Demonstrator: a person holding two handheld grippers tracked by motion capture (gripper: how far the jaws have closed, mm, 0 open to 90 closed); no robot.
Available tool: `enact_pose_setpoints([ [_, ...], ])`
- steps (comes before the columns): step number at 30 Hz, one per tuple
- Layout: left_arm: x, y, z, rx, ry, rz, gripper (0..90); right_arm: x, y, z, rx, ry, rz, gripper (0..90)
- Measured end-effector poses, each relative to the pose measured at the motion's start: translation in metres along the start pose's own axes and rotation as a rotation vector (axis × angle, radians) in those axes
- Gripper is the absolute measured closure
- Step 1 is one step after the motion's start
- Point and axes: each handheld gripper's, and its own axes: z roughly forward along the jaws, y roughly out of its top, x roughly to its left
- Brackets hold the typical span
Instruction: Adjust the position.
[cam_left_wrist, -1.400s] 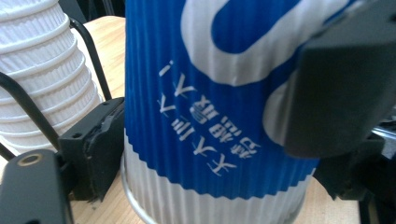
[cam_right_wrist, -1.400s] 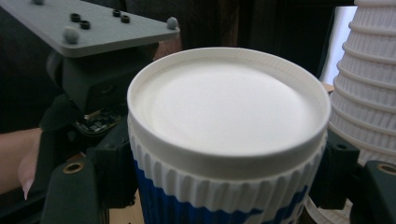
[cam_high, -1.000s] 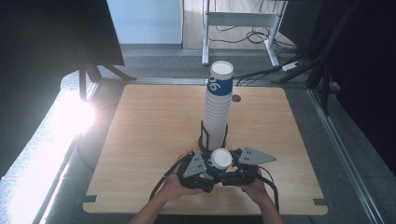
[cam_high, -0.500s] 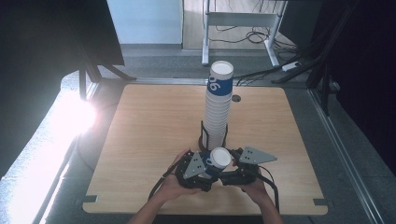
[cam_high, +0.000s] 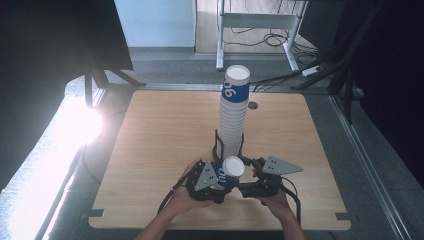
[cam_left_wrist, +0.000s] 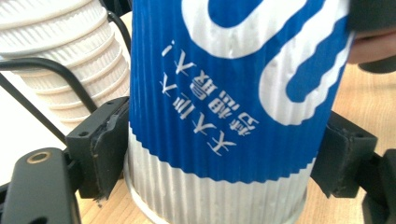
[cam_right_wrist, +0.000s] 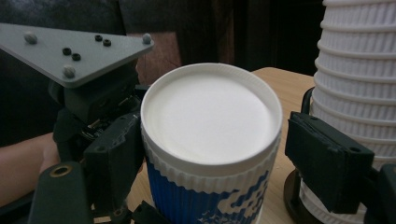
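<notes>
— Two cups' worth of print to read from the high view: the cup held near the table's front edge shows a white curved figure on its blue band, and the top cup of the tall stack just behind it carries what reads as a "6" or "9" on blue. I cannot tell which.

— And the grippers there?

— Left gripper clamps that cup from its left; right gripper sits at the cup's right side. Pale wood tabletop, grey floor, a bright glare patch to the left of the stack, cables and a white desk frame on the floor beyond it.

— Left gripper view?

— The cup stands upright on the wood, both black jaws pressed against its ribbed wall. Blue band over a white base, a big white looping figure, and a line of white Chinese characters, seen upside down and too small for me to read. The stack stands in a black wire holder beside it.

— Right gripper view?

— A white lid seals the cup, blue-and-white pattern below. Those jaws have just been opening; they flank the cup near its rim, the right one clear of it, the left very near. The stack rises just beside the cup.
</notes>
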Motion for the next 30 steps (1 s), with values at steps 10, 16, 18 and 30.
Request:
enact_pose_setpoints([
  [10, 0.003, -0.002, -0.001, 0.043, 0.041, 0.042, 16.9, -0.004, 0.003, -0.011, -0.027, -0.024, 0.009, 20.8],
  [16, 0.004, -0.004, -0.001, 0.083, 0.081, 0.086, 17.0, -0.007, 0.005, -0.019, -0.026, -0.022, 0.006, 20.8],
  [18, 0.004, -0.004, -0.001, 0.102, 0.101, 0.106, 17.0, -0.009, 0.005, -0.021, -0.013, -0.022, 0.006, 20.7],
  [30, 0.001, -0.012, 0.006, 0.219, 0.208, 0.228, 17.0, -0.013, -0.001, -0.019, 0.205, -0.008, -0.044, 19.1],
])
